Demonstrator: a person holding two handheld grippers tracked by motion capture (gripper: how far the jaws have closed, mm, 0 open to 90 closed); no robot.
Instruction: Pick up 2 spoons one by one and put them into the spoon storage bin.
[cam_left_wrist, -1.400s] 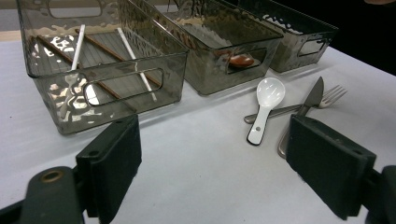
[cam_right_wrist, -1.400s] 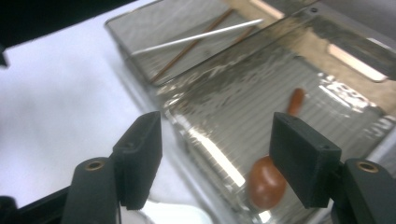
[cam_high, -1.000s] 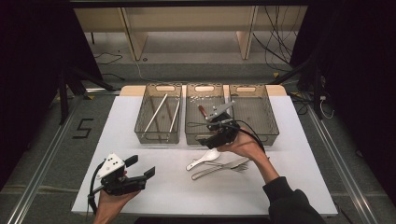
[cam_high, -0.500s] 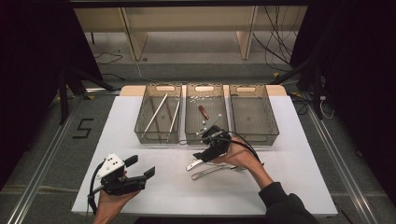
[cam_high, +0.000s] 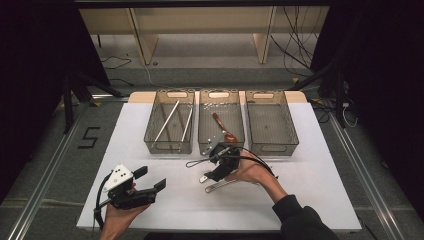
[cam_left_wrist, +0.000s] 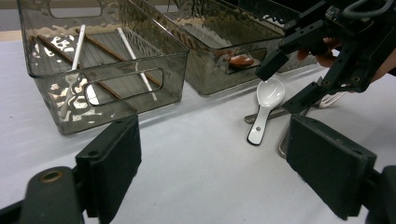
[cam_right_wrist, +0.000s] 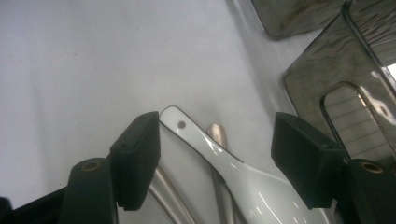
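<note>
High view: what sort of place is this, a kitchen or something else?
Probably a lab or recording bench, not a kitchen: a white-covered table under dark surrounds, three smoky clear plastic bins for sorting cutlery, loose cables on the floor, and a taped number five.

Overhead camera, two tool-mounted (close-up)
</note>
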